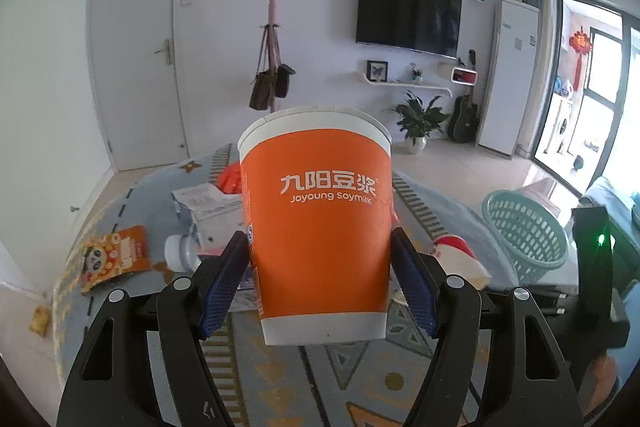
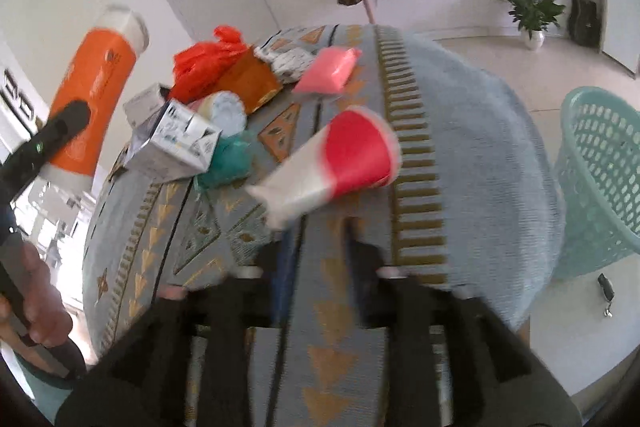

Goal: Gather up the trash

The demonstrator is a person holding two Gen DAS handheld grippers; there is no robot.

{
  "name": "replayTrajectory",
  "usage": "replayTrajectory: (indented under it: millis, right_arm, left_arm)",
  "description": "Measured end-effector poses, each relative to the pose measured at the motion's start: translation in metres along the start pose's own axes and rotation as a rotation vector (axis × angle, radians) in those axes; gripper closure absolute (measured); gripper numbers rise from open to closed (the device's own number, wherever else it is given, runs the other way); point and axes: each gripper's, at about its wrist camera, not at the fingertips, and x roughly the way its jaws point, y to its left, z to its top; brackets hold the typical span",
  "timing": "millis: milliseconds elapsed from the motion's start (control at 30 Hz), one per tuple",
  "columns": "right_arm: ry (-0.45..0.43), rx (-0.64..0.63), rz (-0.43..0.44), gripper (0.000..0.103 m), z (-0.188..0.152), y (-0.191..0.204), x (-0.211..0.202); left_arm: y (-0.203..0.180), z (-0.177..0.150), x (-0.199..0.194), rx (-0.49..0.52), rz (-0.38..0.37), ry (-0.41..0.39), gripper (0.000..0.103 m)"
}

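In the left wrist view the left gripper (image 1: 320,263) fills the lower centre, its jaws clenched on the sides of an upright orange cup (image 1: 316,227), held clear above the tabletop (image 1: 328,379). In the right wrist view the right gripper (image 2: 316,259) sits at bottom centre; its jaws stand partly open with nothing between them, though blur makes that hard to judge. Just beyond them lies 1 red and white cup (image 2: 332,167) on its side, long axis running lower left to upper right, mouth toward the upper right. The right hand is nearer it. The green basket (image 2: 600,183) stands at the right edge.
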Motion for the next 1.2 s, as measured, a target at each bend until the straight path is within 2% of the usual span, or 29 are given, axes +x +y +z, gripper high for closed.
replayTrajectory:
  millis: [33,200,300,400,533,633,767,800,833,867,933,1067,1133,1200]
  right_arm:
    - [-0.023,0.007,-0.008,0.041,0.002,-0.004,-0.004]
    - [-0.031,-0.02,0.031,0.04,0.017,0.0,-0.008]
    - [-0.039,-0.08,-0.035,0.039,0.025,0.01,0.001]
    - [-0.036,-0.11,-0.073,0.028,0.03,0.011,0.013]
    - [0.0,-0.069,0.026,0.024,0.041,-0.008,0.034]
    - [0.017,-0.089,0.107,0.022,0.049,-0.012,0.04]
    - [0.037,-0.106,0.147,0.018,0.061,-0.011,0.049]
    - [0.047,-0.113,0.166,0.02,0.064,-0.008,0.051]
    - [0.038,-0.126,0.166,0.03,0.064,-0.004,0.051]
    - [0.033,-0.152,0.156,0.036,0.064,0.003,0.05]
    - [0.044,-0.195,0.124,0.066,0.063,0.016,0.051]
    - [-0.015,-0.269,0.033,0.074,0.054,0.036,0.041]
    - [-0.044,-0.297,-0.006,0.086,0.053,0.045,0.031]
    - [-0.069,-0.329,-0.052,0.09,0.052,0.052,0.022]
  left_arm:
    - [0.0,0.0,0.001,0.002,-0.002,0.003,0.034]
    - [0.004,-0.001,-0.001,-0.005,0.003,0.0,0.034]
    - [0.011,-0.001,-0.004,-0.021,0.012,-0.004,0.034]
    - [0.015,-0.001,-0.008,-0.025,0.023,-0.01,0.033]
    - [0.018,-0.001,-0.006,-0.025,0.029,-0.003,0.033]
    - [0.017,-0.001,-0.003,-0.024,0.025,0.003,0.033]
    - [0.014,0.0,0.001,-0.036,0.0,0.012,0.033]
    - [0.014,0.0,0.002,-0.036,0.0,0.014,0.033]
    - [0.014,0.0,0.003,-0.034,0.001,0.016,0.033]
    - [0.014,-0.001,0.004,-0.032,0.005,0.017,0.033]
    - [0.016,-0.001,0.004,-0.034,0.012,0.018,0.033]
    - [0.019,-0.002,0.002,-0.042,0.018,0.014,0.033]
    - [0.02,-0.003,0.0,-0.043,0.022,0.011,0.033]
    - [0.022,-0.003,-0.003,-0.05,0.02,0.005,0.033]
